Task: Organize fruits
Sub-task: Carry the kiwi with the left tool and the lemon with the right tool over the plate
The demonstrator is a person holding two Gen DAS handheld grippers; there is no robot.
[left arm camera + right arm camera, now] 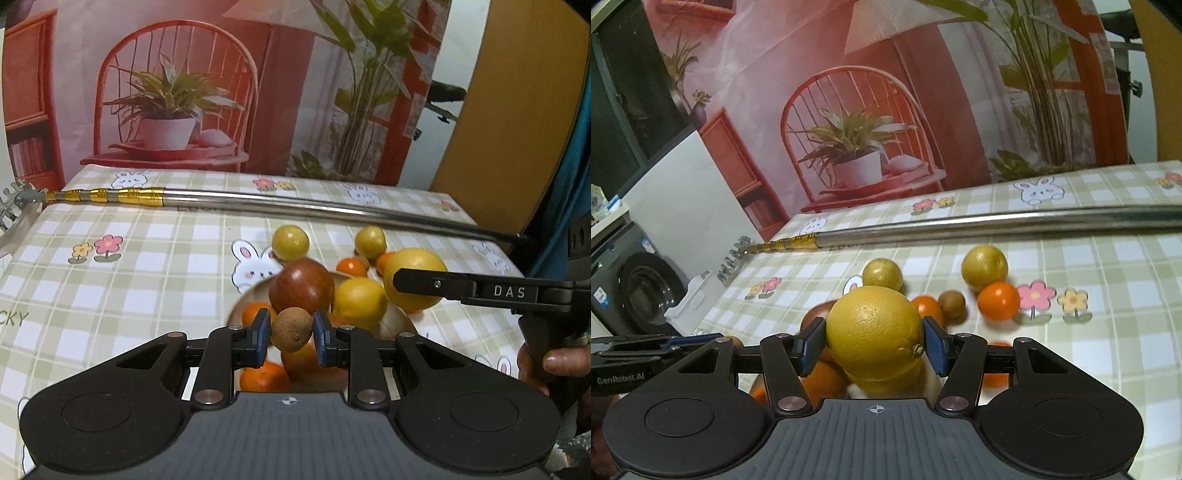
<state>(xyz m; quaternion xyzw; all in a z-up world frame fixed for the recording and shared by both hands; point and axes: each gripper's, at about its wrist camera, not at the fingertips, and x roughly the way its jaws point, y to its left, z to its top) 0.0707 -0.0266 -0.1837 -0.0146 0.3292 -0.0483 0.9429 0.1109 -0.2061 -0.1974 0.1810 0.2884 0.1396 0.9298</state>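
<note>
only the right wrist view shows a washing machine [639, 291] off the table's far corner; only the left wrist view shows the person's hand [554, 363] on the right gripper's handle. the left gripper [291, 332] is clamped on a small brown fruit [291, 329] above the bowl [397, 323]. the right gripper [874, 343] pinches a large yellow citrus [874, 332] above the pile. two yellow-green fruits [984, 267] lie loose on the checked tablecloth [1108, 332].

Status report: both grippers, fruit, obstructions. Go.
Left gripper shut on small brown round fruit. Right gripper shut on large yellow citrus. Both above the fruit bowl. Long metal pole lies behind, clear.
</note>
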